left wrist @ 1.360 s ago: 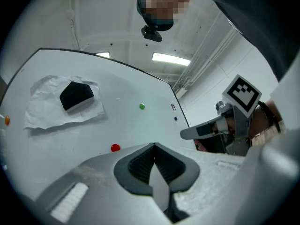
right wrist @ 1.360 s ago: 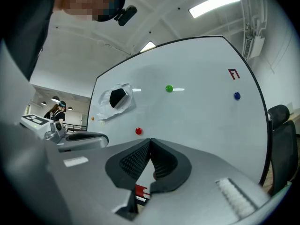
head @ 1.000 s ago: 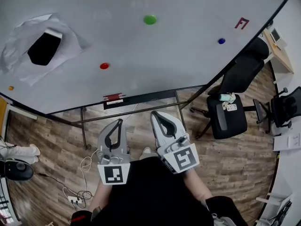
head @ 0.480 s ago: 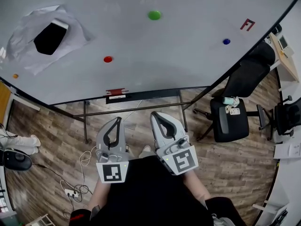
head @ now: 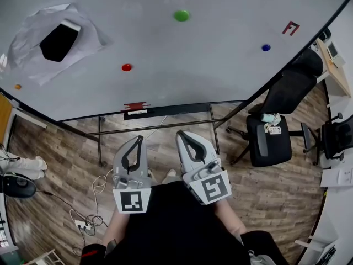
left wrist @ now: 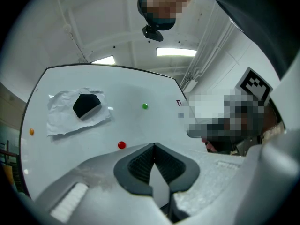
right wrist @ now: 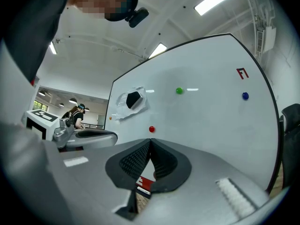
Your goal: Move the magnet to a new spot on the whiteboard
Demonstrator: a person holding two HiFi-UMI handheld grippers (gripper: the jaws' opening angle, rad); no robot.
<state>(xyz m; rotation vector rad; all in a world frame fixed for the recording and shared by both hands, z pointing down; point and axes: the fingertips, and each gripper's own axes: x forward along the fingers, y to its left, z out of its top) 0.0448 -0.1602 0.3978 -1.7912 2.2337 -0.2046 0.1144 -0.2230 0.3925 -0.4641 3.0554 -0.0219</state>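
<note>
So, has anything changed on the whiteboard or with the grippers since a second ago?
Nothing was moved, gripped or released. Only the head camera moved a little, so the whiteboard looks slightly shifted. The green magnet, red magnet and blue magnet keep their places; left gripper and right gripper stay shut and empty.

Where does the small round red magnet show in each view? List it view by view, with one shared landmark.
Head view: small round red magnet on the large whiteboard, lower left of centre.
Left gripper view: the magnet just left of the left tongs.
Right gripper view: the magnet directly above the right tongs.
Shared landmark: round green magnet, up-right of it everywhere.
</note>
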